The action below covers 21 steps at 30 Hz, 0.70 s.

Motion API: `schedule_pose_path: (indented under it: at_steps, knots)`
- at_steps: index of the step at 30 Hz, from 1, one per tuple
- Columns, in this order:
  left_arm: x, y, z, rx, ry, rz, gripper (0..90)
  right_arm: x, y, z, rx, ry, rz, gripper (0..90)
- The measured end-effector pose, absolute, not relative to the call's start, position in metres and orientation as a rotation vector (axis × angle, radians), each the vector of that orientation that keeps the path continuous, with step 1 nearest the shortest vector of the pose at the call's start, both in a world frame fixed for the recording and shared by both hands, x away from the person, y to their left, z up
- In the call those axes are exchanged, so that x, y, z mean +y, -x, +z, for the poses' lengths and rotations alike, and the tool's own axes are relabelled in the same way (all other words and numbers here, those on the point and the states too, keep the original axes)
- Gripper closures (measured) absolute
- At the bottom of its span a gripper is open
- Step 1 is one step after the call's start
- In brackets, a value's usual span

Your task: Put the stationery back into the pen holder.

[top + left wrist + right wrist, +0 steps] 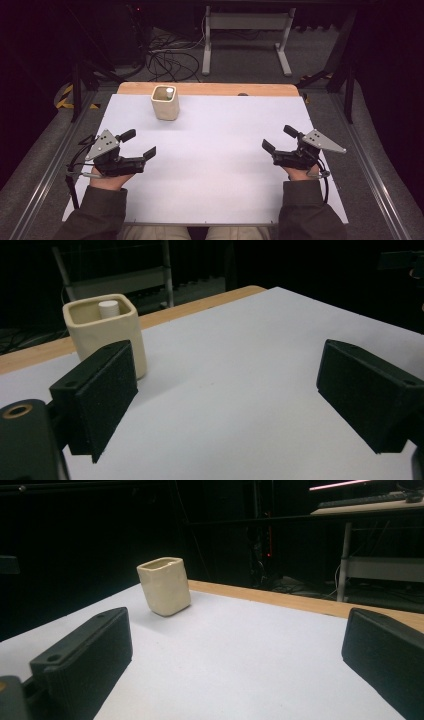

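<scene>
At the near edge a person sat with both forearms in dark sleeves reaching onto the table (215, 200), which was covered by a white sheet. The left hand (102, 179) held the left gripper (140, 144) low over the near-left part of the sheet, its grey three-cornered plate on top and a cable trailing off to the side. Its jaws stood wide apart with nothing between them; in the left gripper view the bare white surface lay in the gap. Across from it, the right hand (300, 172) held the right gripper (279, 139) over the near-right part, angled inward toward the middle. Its jaws were also spread wide and held nothing. The two grippers were well apart from each other.

Farther back, left of centre and near the far edge of the sheet, stood a cream cup (165, 102) with squared sides, upright and alone. Inside it a small white cylinder (170, 91) stood, its top just below the rim; the left gripper view showed it against the cup's far wall.

Beyond the sheet a strip of bare wood ran along the table's far edge. Past that, on the grey floor, lay a tangle of black cables (167, 62) and the white legs of a desk frame (245, 35).
</scene>
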<state>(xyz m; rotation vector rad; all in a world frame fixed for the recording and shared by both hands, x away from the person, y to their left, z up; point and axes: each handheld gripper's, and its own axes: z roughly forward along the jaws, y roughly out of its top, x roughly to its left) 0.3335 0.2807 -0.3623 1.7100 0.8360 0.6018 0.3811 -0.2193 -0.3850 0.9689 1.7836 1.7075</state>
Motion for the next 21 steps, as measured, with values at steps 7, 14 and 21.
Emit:
schedule_pose_path:
  at_steps: [7, 14, 21]
  knots:
    - [0.2806, -0.3342, -0.3636, 0.841, -1.71, 0.603, 9.8, -0.2198, -0.3799, -0.3835, 1.789, -0.953, 1.713, 0.3]
    - [0.2807, -0.3344, -0.3643, 0.845, -1.71, 0.604, 9.6, -0.2193, -0.3789, -0.3819, 1.788, -0.949, 1.719, 0.3]
    - [0.28, -0.3346, -0.3648, 0.842, -1.715, 0.603, 9.4, -0.2171, -0.3788, -0.3823, 1.797, -0.944, 1.715, 0.3]
